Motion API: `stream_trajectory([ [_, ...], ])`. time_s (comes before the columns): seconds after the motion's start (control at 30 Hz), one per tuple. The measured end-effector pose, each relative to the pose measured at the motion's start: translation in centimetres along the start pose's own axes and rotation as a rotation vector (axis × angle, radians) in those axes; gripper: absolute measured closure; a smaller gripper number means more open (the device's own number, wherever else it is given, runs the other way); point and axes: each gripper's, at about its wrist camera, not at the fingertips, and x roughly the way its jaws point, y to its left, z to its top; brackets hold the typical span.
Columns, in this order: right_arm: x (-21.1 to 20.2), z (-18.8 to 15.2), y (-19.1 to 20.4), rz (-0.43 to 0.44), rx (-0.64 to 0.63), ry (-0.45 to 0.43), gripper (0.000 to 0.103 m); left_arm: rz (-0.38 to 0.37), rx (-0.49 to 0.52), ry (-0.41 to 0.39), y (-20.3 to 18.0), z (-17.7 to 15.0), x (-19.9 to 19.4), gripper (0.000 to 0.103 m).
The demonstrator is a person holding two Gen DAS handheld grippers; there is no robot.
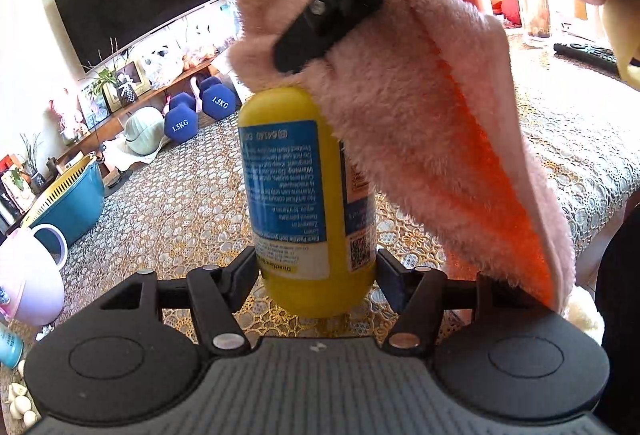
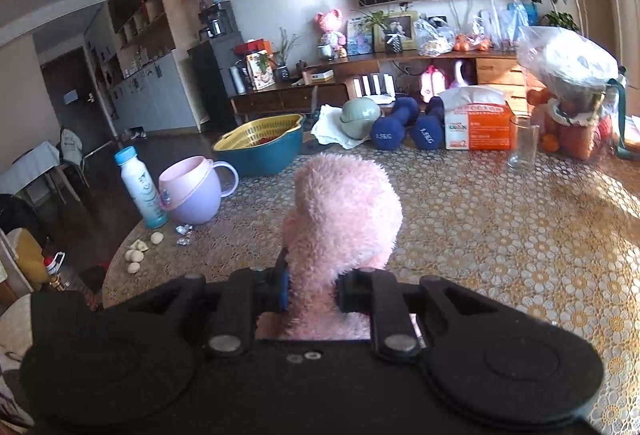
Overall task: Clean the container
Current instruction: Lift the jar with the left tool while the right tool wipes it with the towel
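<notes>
Worktop [image 2: 500,235], round, covered in a gold-and-white lace-pattern cloth: carrying a scatter of household items, none of them touching the task's thing.

Cloth [image 1: 432,139], fluffy pink microfibre with an orange reverse: hanging in a long fold from the right gripper [image 2: 310,293], draping down the right side of the container and brushing its upper shoulder. The right gripper's fingers are clenching a bunched wad of it; in the right wrist view the wad is bulging up between them.

Container [image 1: 308,195], yellow plastic bottle with a blue-and-white printed label: being held off the worktop, label text reading upside down, rounded end pointing away from the camera. The left gripper [image 1: 316,271] is grasping it, fingers pressing on both sides near the lower body.

Minor items: lilac plastic mug with handle [image 2: 196,191]; white milk bottle with blue cap [image 2: 140,187]; clear drinking glass [image 2: 524,141].

Risks, as judged:
- Smooth curved plastic may be slipping or twisting in the left fingers if the wiping stroke is pushing sideways; the hold sits low on the body, so leverage is working against it.
- The loose hanging fold may be snagging on the left gripper's linkage, or dragging over the worktop.
- The wad may be pulling free of the right fingers under friction, leaving the wiping half done.
</notes>
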Motion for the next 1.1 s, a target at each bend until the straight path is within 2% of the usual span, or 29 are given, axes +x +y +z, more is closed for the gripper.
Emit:
stream_trajectory([
  [0.13, 0.1, -0.6, -2.4, -0.075, 0.042, 0.013, 0.084, -0.003, -0.002, 0.0, 0.1, 0.2, 0.3, 0.04],
  [0.2, 0.3, -1.1, -3.5, -0.117, 0.059, 0.05, 0.085, -0.011, -0.016, 0.005, 0.3, 0.4, 0.3, 0.04],
  [0.33, 0.2, -2.9, -4.8, -0.196, 0.049, 0.092, 0.085, -0.009, 0.022, 0.003, 0.1, 0.6, 0.5, 0.04],
  [0.53, -2.8, -2.9, -5.7, -0.216, 0.069, 0.04, 0.084, -0.014, 0.087, -0.026, -0.6, 1.6, 0.5, 0.041],
  [0.73, -5.5, -1.0, -4.9, -0.248, -0.001, -0.046, 0.084, -0.015, 0.108, -0.026, -1.4, 1.6, 0.4, 0.041],
  [0.8, -6.8, 0.5, -4.3, -0.214, -0.022, -0.095, 0.084, -0.019, 0.11, -0.027, -1.5, 1.5, 0.2, 0.041],
  [0.87, -7.2, 1.8, -3.6, -0.148, -0.038, -0.107, 0.084, -0.023, 0.109, -0.029, -1.6, 1.4, 0.1, 0.041],
  [1.1, -2.3, 1.1, 0.0, 0.019, -0.116, 0.013, 0.084, -0.055, 0.095, -0.033, -1.3, 1.3, -0.1, 0.041],
])
